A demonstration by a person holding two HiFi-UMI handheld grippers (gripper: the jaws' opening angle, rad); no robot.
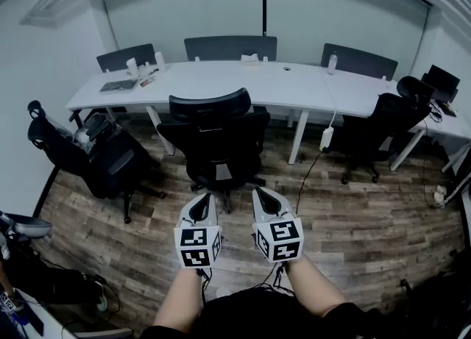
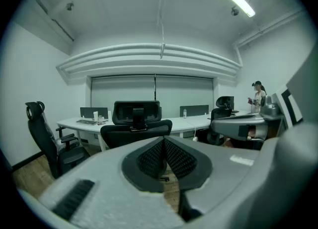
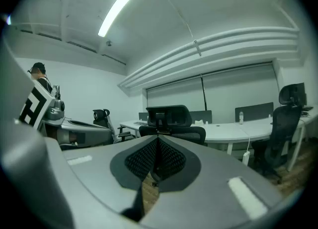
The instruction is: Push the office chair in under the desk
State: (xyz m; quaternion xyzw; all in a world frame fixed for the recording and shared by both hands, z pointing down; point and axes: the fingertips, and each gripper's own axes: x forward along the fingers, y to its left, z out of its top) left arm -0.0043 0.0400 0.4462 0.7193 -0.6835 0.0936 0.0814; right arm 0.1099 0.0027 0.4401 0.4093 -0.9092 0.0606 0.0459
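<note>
Both the left gripper and the right gripper have jaws pressed together, empty. The office chair stands just ahead of them, untouched, before the desk.

Office chair: black throughout, back and seat alike.
Table: white top, white legs.
Floor: wood-plank pattern, mixed brown and grey.
Left gripper and right gripper: light grey shells. Pads are black with a fine mesh texture. Cubes carry black-and-white square markers.
Side chairs: black.
Wall: pale grey-white.
</note>
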